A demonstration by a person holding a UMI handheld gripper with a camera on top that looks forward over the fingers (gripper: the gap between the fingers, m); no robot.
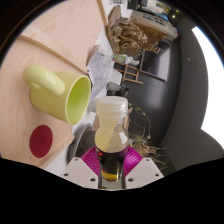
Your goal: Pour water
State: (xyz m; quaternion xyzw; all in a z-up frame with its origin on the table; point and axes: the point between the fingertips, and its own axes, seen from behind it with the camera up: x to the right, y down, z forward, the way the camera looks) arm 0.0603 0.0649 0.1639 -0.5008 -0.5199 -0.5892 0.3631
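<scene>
The pale table fills the upper left of the frame. At center left sits the green mug. At bottom center the gripper pinches 1 bottle between both pads. Pouring looks unstarted; tilting remains.

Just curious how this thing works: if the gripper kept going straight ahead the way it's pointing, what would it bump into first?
The gripper already has a small bottle between its fingers, so that leads. Beyond it, probably the dark chair rather than the green mug off to one side; depth is unclear.
</scene>
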